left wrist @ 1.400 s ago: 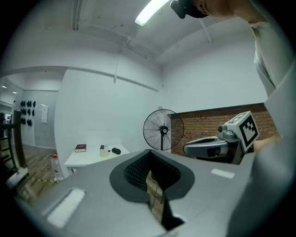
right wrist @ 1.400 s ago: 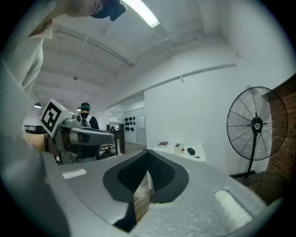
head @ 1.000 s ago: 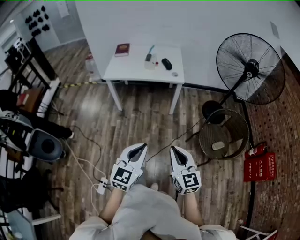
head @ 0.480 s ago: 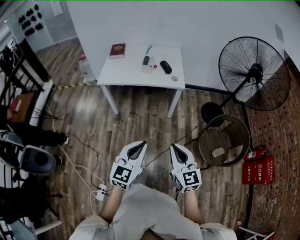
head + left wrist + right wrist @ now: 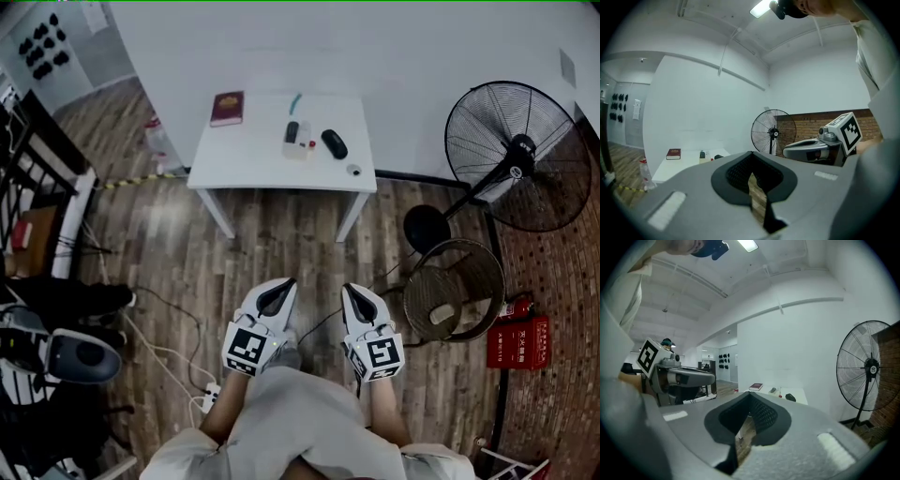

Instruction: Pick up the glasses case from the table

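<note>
Both grippers are clenched on nothing: the left gripper and right gripper hang side by side over the wood floor, jaws together (only a sliver of floor shows through), well apart from the white desk. The black glasses case lies toward the desk's right edge, a red book at its far left corner. A standing fan stands right of the desk.

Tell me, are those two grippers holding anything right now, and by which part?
Nothing is held. The left gripper and the right gripper are both shut and empty, well short of the white table where the black glasses case lies.
</note>
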{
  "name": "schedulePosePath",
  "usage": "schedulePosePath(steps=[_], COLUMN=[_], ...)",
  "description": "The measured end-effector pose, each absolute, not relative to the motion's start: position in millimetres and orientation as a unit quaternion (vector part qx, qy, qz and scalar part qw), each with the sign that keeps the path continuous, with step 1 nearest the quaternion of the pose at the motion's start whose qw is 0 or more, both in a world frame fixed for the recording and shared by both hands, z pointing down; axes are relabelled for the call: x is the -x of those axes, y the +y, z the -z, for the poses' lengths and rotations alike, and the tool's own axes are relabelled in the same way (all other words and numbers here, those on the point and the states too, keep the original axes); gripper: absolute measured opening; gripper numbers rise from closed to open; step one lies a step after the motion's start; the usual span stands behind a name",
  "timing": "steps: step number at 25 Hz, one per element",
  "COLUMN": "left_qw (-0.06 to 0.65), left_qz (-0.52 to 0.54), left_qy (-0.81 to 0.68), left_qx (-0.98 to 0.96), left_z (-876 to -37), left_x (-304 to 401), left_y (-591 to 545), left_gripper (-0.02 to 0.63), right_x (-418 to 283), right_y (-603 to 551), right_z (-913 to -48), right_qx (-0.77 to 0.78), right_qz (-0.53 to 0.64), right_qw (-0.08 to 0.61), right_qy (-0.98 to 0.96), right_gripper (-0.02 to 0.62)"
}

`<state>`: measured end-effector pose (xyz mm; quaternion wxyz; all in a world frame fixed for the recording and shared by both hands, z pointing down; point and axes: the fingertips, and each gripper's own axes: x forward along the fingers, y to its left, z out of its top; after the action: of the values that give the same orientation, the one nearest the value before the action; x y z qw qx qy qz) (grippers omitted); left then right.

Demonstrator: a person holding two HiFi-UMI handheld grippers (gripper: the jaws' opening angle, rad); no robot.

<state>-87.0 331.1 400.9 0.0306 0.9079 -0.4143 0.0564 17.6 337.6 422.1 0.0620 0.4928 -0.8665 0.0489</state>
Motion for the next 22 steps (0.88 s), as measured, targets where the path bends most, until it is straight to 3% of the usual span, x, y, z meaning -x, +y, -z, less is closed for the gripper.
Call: schedulePosePath(steps=[22], left_qw=[0.028], left_qz=[-0.043], left_qy=[-0.395], left_qx=[-0.917], left_z=[-401], left_x=[111], left_y=[209], left_gripper=[0.018], right_x=[4], right_y=[223], right_z=[-412], right_qx=[-0.525], right_qz=[-0.026], right_qw=[0.056], right_qy=[-0.849], right_gripper=[0.005])
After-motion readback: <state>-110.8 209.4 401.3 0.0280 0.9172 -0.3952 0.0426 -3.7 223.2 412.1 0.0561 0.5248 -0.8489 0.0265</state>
